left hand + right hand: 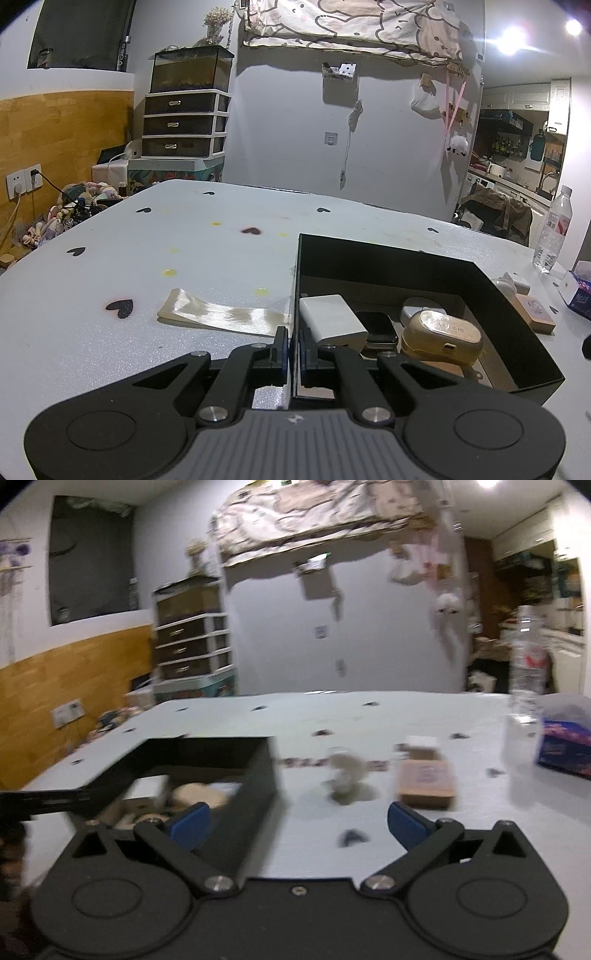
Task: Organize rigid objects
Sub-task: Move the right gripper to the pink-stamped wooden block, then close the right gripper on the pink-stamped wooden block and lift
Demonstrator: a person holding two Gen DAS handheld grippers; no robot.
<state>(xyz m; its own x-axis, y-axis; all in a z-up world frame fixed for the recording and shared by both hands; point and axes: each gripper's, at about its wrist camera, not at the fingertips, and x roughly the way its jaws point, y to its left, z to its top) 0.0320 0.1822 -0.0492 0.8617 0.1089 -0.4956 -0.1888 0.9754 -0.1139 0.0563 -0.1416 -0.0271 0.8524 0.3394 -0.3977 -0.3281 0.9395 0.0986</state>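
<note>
Left claw pinches the box wall; right claw hangs spread beside the box.

The left claw is clenched on the thin near-left wall of the black box, a matte open rectangular tray on the white heart-dotted table. Inside the box lie a smooth white rectangular block, a dark square-faced watch, a glossy gold oval case with unreadable embossed lettering, and a white rounded case behind it. Just right of the box a tan wooden block lies flat, its long axis running away from the camera. The right claw is released, blue pads wide apart with nothing between them. Between box and block stands a small blurred pale figure.
</note>
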